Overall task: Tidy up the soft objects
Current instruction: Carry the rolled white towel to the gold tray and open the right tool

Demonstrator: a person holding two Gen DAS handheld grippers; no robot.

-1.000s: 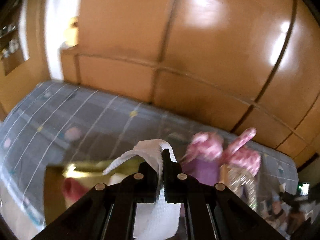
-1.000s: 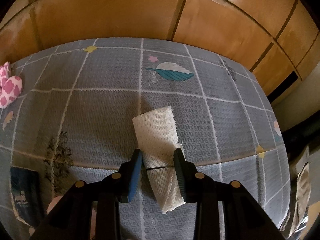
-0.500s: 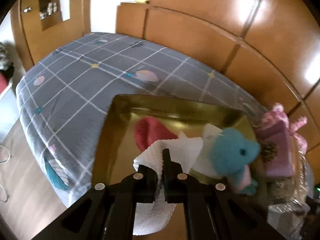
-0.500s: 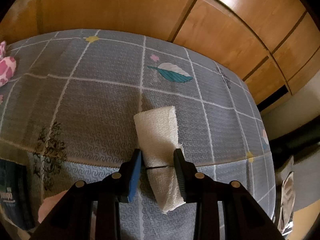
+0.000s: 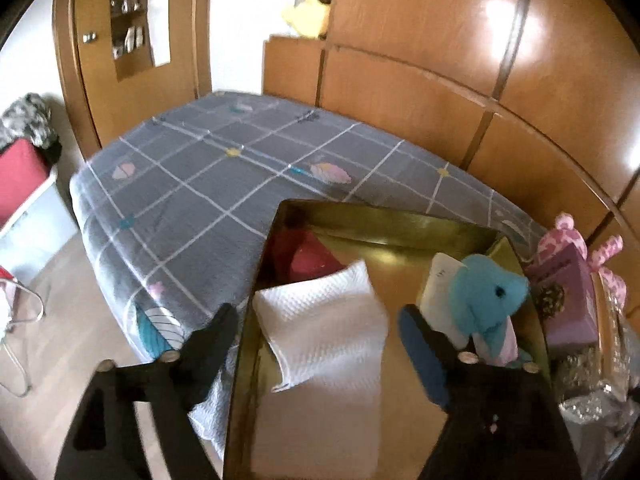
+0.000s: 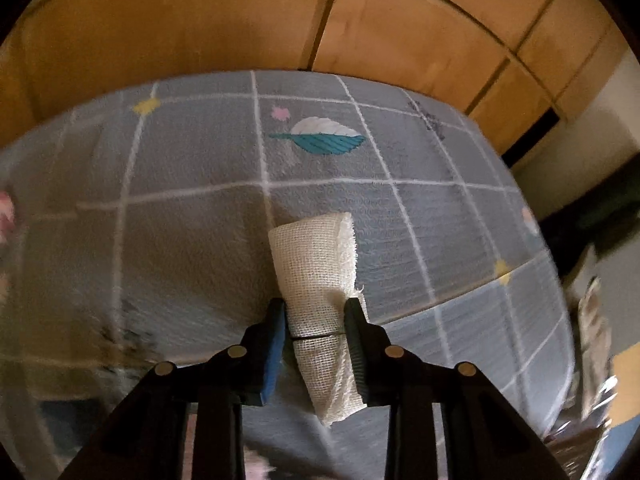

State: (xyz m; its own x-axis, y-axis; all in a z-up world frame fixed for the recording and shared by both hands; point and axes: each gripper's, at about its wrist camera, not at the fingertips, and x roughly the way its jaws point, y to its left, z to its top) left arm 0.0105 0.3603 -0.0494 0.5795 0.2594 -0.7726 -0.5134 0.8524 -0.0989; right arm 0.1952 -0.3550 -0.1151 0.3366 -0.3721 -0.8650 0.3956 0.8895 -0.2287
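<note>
In the left wrist view a gold tray (image 5: 360, 216) lies on the grey checked bedspread (image 5: 200, 168). In it are a white waffle cloth (image 5: 324, 320), a red soft item (image 5: 308, 260) and a blue plush toy (image 5: 486, 300). My left gripper (image 5: 316, 320) is open wide over the tray, its fingers on either side of the white cloth, which lies loose. In the right wrist view my right gripper (image 6: 316, 312) is shut on a rolled white gauze cloth (image 6: 316, 264) and holds it above the bedspread (image 6: 180, 220).
A pink spotted plush (image 5: 568, 240) and a purple box (image 5: 568, 296) sit right of the tray, with crinkled clear packaging (image 5: 600, 380) beside them. Wooden wardrobe panels (image 5: 440, 60) stand behind the bed. A red bin (image 5: 20, 184) stands on the floor at left.
My left gripper has opened and let go of the white waffle cloth, which now lies in the gold tray. My right gripper still holds the gauze roll and has shifted slightly.
</note>
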